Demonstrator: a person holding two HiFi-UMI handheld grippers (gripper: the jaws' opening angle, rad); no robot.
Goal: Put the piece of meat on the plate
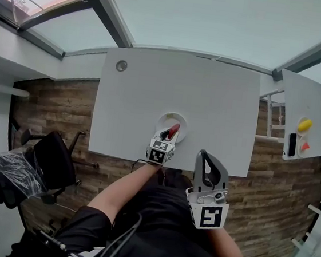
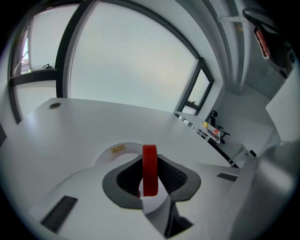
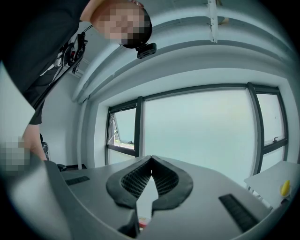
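The left gripper (image 1: 170,133) has its fingers clenched on the red meat (image 2: 150,171) over the white plate (image 1: 183,121) at the table's (image 1: 210,96) near edge. A yellow sticker (image 2: 118,149) on the plate's rim is too small to read. The right gripper (image 3: 150,159), fingers closed on nothing, hangs off that edge.

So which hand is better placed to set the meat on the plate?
Left. The left gripper holds the meat over the plate; the right gripper is shut, empty, back near the person's body.
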